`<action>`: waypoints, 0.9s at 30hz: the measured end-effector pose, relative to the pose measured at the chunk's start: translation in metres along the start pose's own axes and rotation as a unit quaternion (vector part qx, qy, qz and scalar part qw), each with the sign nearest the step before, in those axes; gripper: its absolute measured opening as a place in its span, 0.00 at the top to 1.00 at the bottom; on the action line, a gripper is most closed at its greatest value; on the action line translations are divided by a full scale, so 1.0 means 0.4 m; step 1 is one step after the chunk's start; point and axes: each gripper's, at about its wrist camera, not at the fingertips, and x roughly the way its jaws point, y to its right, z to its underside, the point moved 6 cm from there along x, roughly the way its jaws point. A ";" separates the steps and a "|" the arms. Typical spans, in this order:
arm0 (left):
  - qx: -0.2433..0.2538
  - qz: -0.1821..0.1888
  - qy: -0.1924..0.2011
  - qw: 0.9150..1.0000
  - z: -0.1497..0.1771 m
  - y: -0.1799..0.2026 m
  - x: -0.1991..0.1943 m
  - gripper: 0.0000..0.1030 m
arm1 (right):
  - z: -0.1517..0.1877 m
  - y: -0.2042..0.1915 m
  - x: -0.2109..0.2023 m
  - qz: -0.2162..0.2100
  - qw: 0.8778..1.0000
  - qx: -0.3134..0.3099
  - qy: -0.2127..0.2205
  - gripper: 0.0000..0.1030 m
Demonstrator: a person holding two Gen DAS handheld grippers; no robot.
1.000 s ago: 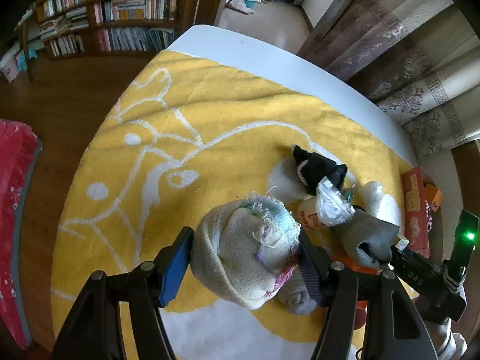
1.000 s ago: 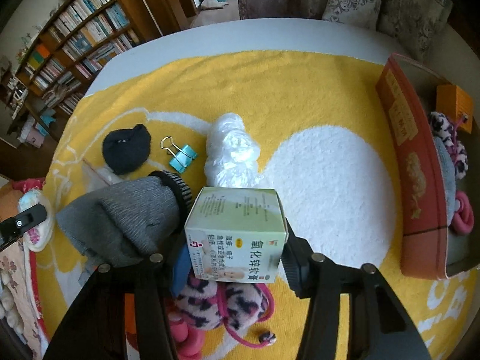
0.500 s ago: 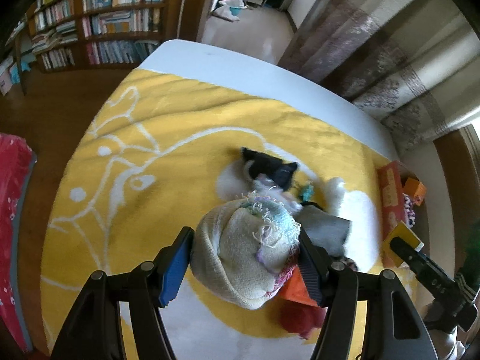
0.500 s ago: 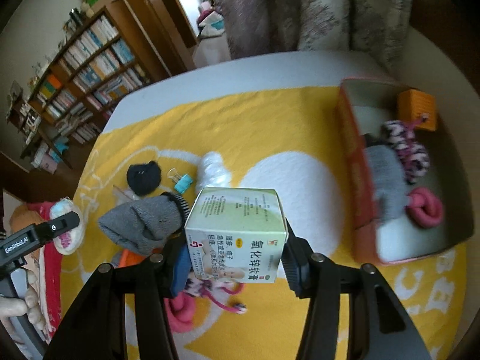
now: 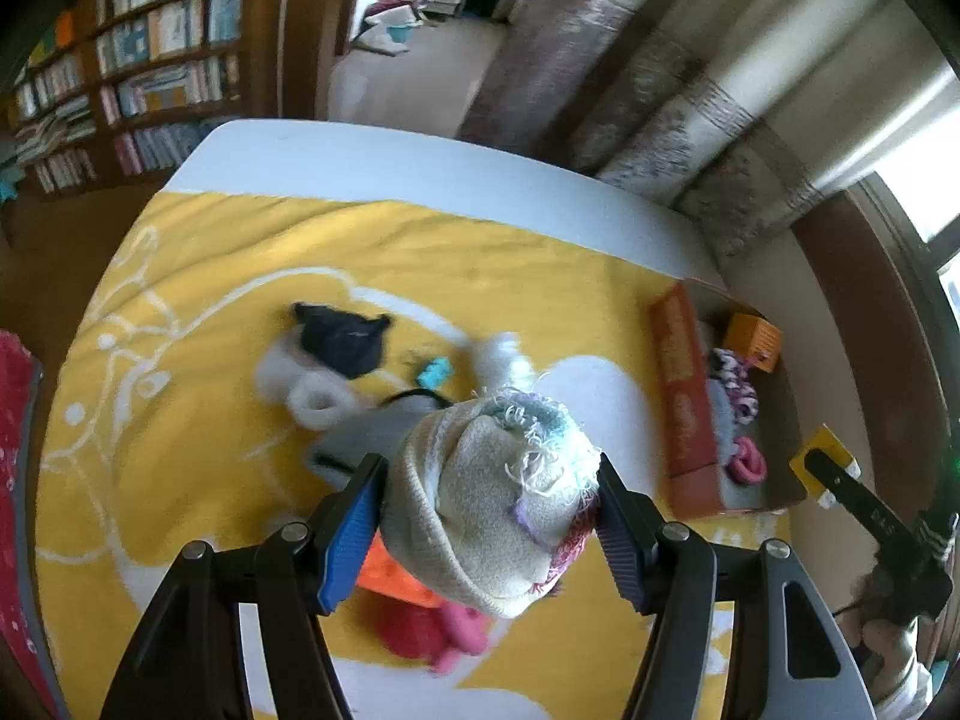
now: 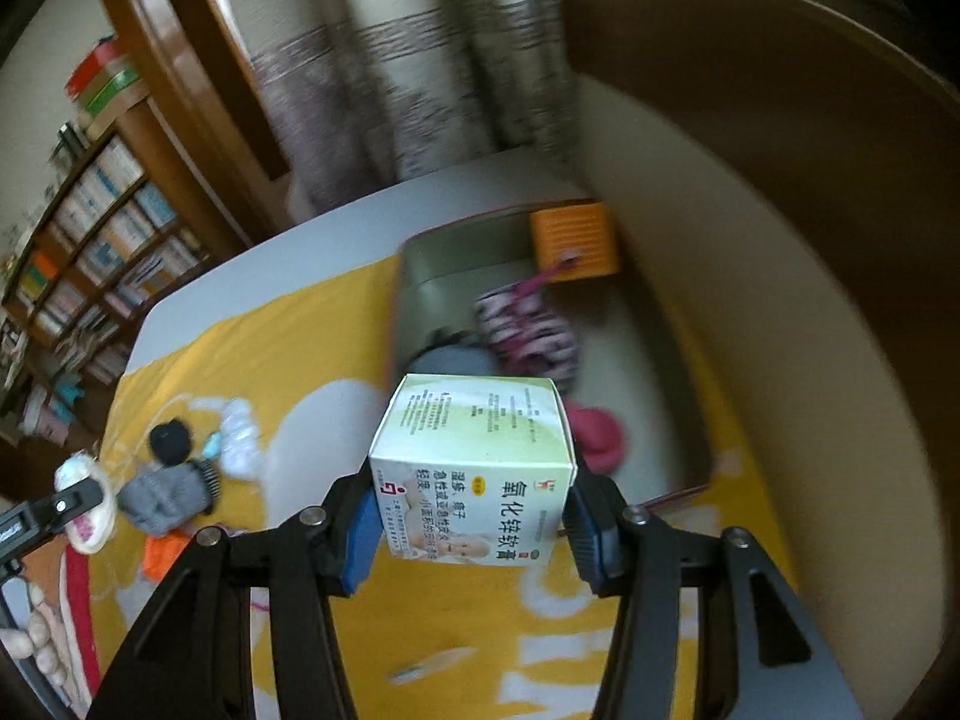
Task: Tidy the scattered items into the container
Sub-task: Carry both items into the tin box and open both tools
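Nearest in the left wrist view, the left gripper [image 5: 489, 525] has its blue-padded jaws pressed against both sides of a cream knitted sock bundle with frayed pastel threads [image 5: 492, 498], which sits squarely between them, held up over the yellow towel with white cartoon outlines [image 5: 198, 276]. Under the bundle lie an orange flat piece [image 5: 390, 576] and a pink lumpy item [image 5: 456, 630], blurred. Farther on, at about eleven o'clock, are a grey knitted sock [image 5: 360, 432], a small teal binder clip [image 5: 435, 371] and a black rolled sock [image 5: 342, 339]. At two o'clock stands the red cardboard box container [image 5: 681, 384], open, with soft things inside.

In the right wrist view, the right gripper [image 6: 474, 525] clamps a green-and-white carton printed with Chinese text [image 6: 480, 468] between its pads. Just beyond the carton, at twelve o'clock, the container [image 6: 420, 258] holds what looks like a pink-patterned sock [image 6: 528, 330], a pink roll [image 6: 597, 438] and an orange ribbed box [image 6: 573, 240]; motion blur softens them.
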 end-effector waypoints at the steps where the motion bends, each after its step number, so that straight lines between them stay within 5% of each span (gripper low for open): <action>1: 0.003 0.001 0.001 1.000 0.001 0.015 0.000 0.34 | -0.010 0.024 -0.004 0.004 1.000 0.002 0.004 0.46; 10: 0.022 0.003 0.007 1.000 0.007 0.161 0.002 0.34 | -0.063 0.108 0.010 0.000 1.000 -0.005 0.005 0.42; 13: 0.029 0.005 0.007 1.000 0.010 0.206 0.010 0.34 | -0.055 0.122 0.014 -0.013 1.000 -0.004 0.000 0.35; 27: 0.093 0.040 -0.020 0.995 0.005 0.492 0.122 0.34 | 0.002 0.199 -0.030 -0.035 0.999 -0.004 -0.002 0.34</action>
